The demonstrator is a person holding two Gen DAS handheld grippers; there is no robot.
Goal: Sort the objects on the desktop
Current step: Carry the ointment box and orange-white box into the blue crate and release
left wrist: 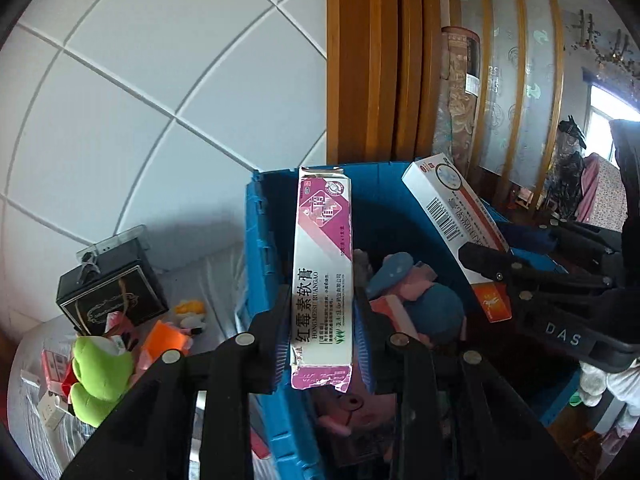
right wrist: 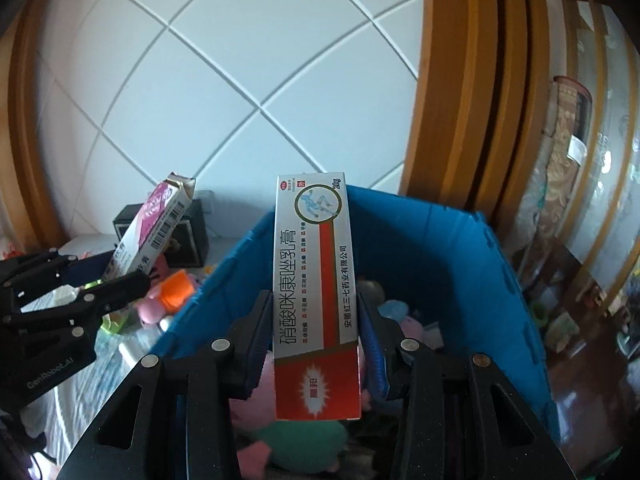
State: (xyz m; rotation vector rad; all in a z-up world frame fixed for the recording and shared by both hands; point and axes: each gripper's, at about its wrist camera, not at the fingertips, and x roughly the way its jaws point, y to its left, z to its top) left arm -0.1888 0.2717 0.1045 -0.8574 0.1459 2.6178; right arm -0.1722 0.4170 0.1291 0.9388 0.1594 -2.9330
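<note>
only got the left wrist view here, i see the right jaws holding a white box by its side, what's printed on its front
Observer: The right gripper is shut on a silver and red ointment box; its front has a red stripe and a round figure logo.
Operator: what's under it
Observer: The blue crate, with a green plush lying just below the box.
Operator: is my purple box visible from there
Observer: Yes, the purple and white ointment box shows its barcode side, and its top flap is torn open.
</note>
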